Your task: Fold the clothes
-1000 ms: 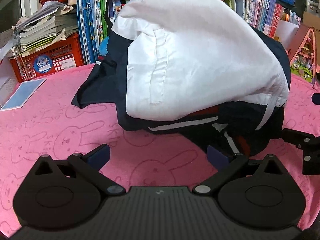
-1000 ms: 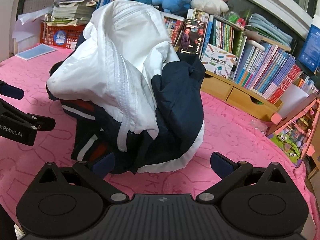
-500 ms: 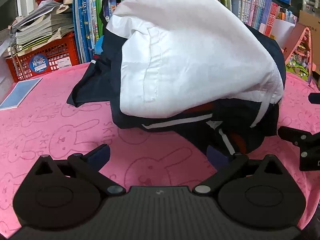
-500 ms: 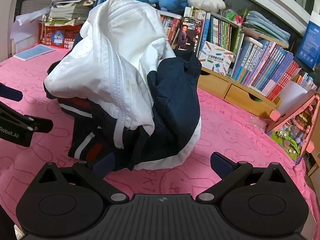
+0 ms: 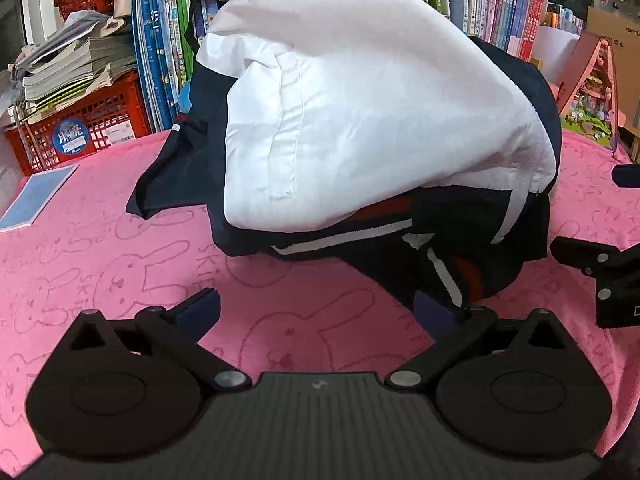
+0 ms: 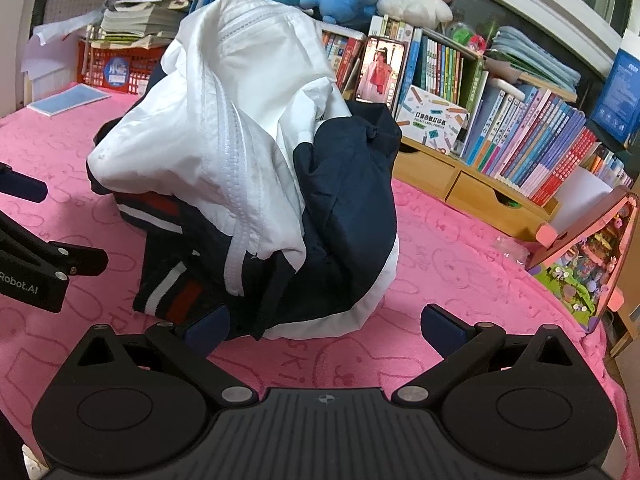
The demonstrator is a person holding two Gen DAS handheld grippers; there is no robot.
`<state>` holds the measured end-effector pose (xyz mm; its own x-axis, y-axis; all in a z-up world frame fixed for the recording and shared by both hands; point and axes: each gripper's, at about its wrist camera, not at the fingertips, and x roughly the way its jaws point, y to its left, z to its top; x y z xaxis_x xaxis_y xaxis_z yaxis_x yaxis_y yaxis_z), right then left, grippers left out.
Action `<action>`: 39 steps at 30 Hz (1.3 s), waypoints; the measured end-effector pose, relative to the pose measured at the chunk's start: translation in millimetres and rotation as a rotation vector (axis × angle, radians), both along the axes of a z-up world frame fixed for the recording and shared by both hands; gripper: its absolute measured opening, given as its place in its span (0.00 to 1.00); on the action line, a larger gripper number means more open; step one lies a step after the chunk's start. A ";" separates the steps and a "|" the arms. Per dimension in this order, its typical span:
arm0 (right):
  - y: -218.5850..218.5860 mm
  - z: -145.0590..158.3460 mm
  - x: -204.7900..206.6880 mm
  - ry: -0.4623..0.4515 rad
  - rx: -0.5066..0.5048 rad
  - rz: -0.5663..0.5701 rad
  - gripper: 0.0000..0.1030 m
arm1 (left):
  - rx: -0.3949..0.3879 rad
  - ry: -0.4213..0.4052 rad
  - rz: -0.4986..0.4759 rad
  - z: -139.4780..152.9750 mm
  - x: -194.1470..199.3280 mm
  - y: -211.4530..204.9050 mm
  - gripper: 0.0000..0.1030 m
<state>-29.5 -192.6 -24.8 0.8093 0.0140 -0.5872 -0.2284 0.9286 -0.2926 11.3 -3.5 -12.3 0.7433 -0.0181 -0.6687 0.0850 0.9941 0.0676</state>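
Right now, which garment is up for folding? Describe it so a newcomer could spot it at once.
Start from the pink rabbit-print cloth covering the table in front of the bookshelves. In its middle sits a crumpled jacket, heaped up rather than flat. It is the only clothing there: navy outside with red and white stripes, white lining turned outward.

Jacket (image 5: 360, 120) is white and navy, with red and white stripes on the trim. Bench cover (image 5: 100, 260) is bright pink with bunny outlines all over. Basket (image 5: 80, 128) is red, fingers (image 6: 206, 326) dark blue.
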 end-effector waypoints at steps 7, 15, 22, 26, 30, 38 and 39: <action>-0.2 0.0 -0.3 -0.001 -0.003 -0.001 1.00 | 0.001 0.012 -0.015 -2.9 1.0 -2.5 1.00; 4.9 -10.4 -30.0 -0.056 0.016 0.121 1.00 | 0.069 -0.033 -0.011 -0.5 -3.6 3.8 1.00; 44.8 -38.4 -38.7 -0.098 -0.174 0.230 1.00 | 0.013 -0.003 0.040 -4.1 1.7 26.2 1.00; 52.3 -40.0 -27.3 -0.081 -0.164 0.215 1.00 | 0.006 0.006 0.043 -7.4 1.1 31.1 1.00; 46.6 -36.7 -12.2 -0.061 -0.103 0.176 1.00 | 0.008 0.004 0.047 -9.0 1.2 34.1 1.00; 24.5 -23.2 19.4 -0.026 0.040 0.063 0.43 | -0.007 0.000 0.062 -8.5 3.5 39.6 1.00; 12.4 -18.0 25.2 -0.014 0.086 0.027 0.43 | -0.005 0.002 0.061 -9.0 4.9 39.3 1.00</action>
